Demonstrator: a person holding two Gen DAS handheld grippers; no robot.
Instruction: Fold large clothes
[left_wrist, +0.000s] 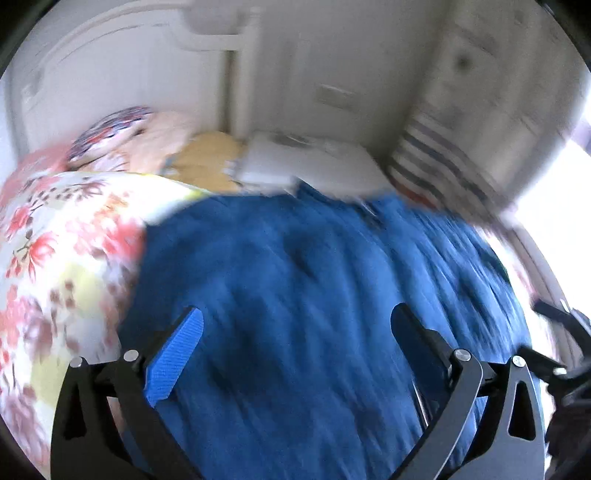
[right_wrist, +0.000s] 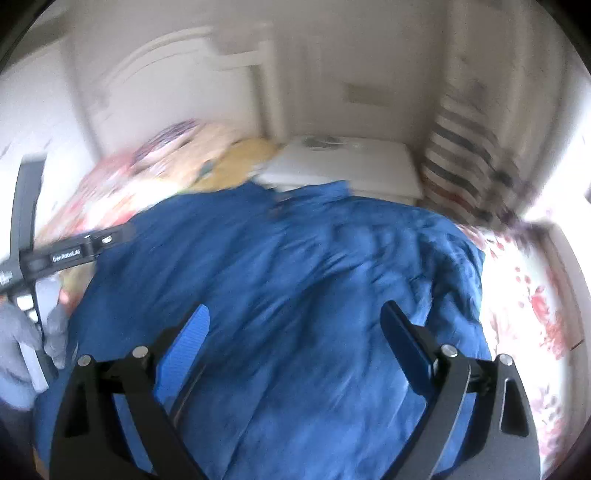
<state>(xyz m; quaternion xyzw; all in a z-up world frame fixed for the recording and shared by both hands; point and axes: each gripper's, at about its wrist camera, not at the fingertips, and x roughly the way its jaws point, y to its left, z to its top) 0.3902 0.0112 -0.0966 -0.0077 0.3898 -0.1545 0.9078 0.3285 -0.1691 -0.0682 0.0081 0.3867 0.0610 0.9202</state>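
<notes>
A large blue garment (left_wrist: 295, 280) (right_wrist: 280, 280) lies spread and wrinkled over a floral bedcover (left_wrist: 62, 251) (right_wrist: 528, 295). My left gripper (left_wrist: 297, 325) hovers over it, open, its blue-padded fingers wide apart with nothing between them. My right gripper (right_wrist: 295, 321) is likewise open above the cloth. In the right wrist view the left tool's black frame (right_wrist: 70, 254) shows at the left edge, held by a grey-gloved hand (right_wrist: 22, 343). Part of the right tool (left_wrist: 565, 332) appears at the right edge of the left wrist view. Both views are motion-blurred.
At the head of the bed lie a patterned pillow (left_wrist: 110, 133), a yellow cloth (left_wrist: 207, 162) and a white nightstand (right_wrist: 343, 166). A striped fabric (left_wrist: 436, 162) (right_wrist: 458, 162) hangs at the right. A white headboard (left_wrist: 110, 66) and wall stand behind.
</notes>
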